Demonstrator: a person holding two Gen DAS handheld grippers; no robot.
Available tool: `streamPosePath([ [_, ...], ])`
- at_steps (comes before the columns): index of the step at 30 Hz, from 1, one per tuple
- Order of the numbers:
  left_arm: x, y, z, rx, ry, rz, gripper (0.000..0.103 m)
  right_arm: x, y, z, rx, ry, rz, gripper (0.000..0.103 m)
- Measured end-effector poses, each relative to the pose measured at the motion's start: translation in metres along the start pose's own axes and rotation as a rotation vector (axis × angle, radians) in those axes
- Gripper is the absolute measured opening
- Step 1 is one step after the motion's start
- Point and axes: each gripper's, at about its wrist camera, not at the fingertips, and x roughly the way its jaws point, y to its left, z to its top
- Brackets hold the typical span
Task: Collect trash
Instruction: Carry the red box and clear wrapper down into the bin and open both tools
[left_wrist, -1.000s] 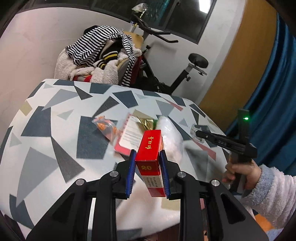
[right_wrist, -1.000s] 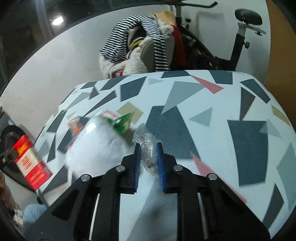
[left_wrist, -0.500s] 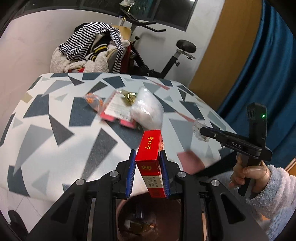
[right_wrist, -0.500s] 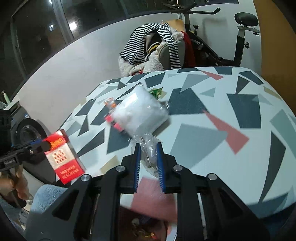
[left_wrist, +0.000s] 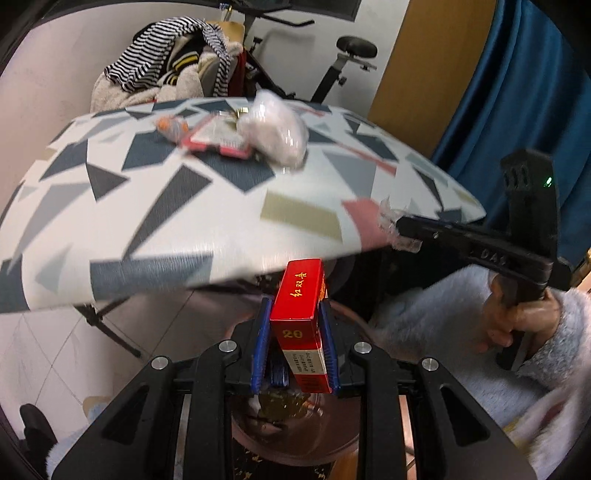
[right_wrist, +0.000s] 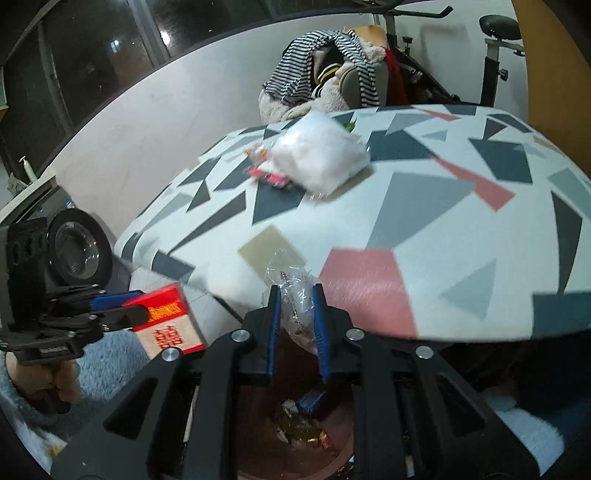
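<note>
My left gripper (left_wrist: 294, 314) is shut on a red cigarette box (left_wrist: 301, 314), held past the table's near edge above a round brown bin (left_wrist: 295, 432) with scraps inside. My right gripper (right_wrist: 295, 306) is shut on a crumpled clear plastic wrapper (right_wrist: 291, 295), also above the bin (right_wrist: 295, 435). In the left wrist view the right gripper (left_wrist: 400, 230) shows at the right with the wrapper (left_wrist: 391, 225). The right wrist view has the left gripper (right_wrist: 133, 308) holding the red box (right_wrist: 166, 321) at the lower left.
On the patterned table (left_wrist: 147, 221) lie a white plastic bag (left_wrist: 273, 129), a red and white packet (left_wrist: 218, 138) and an orange wrapper (left_wrist: 171, 127). Behind stand a chair with clothes (left_wrist: 173, 81) and an exercise bike (left_wrist: 347, 62). A blue curtain (left_wrist: 517, 92) hangs at the right.
Both grippers have drawn back from over the table and sunk past its near edge, each keeping its hold. The bin has come into view beneath them.
</note>
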Motion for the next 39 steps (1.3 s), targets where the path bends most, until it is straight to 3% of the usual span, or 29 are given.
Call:
streamPosePath([
  [10, 0.043, 0.009, -0.028, -0.010, 0.076, 0.060, 0.025, 0.015, 0.016, -0.025, -0.025, 0.052, 0.018, 0.020],
  [24, 0.053, 0.010, -0.034, -0.031, 0.105, 0.058, 0.027, 0.037, 0.020, -0.037, -0.027, 0.121, 0.009, 0.020],
  [26, 0.051, 0.010, -0.034, -0.032, 0.099, 0.053, 0.041, 0.041, 0.021, -0.038, -0.033, 0.133, 0.008, 0.020],
  [32, 0.034, 0.011, -0.030, -0.054, 0.012, 0.059, 0.067, 0.053, 0.021, -0.043, -0.051, 0.179, -0.004, 0.020],
  [39, 0.010, 0.018, -0.025, -0.109, -0.103, 0.092, 0.081, 0.083, 0.026, -0.057, -0.082, 0.295, -0.044, 0.021],
])
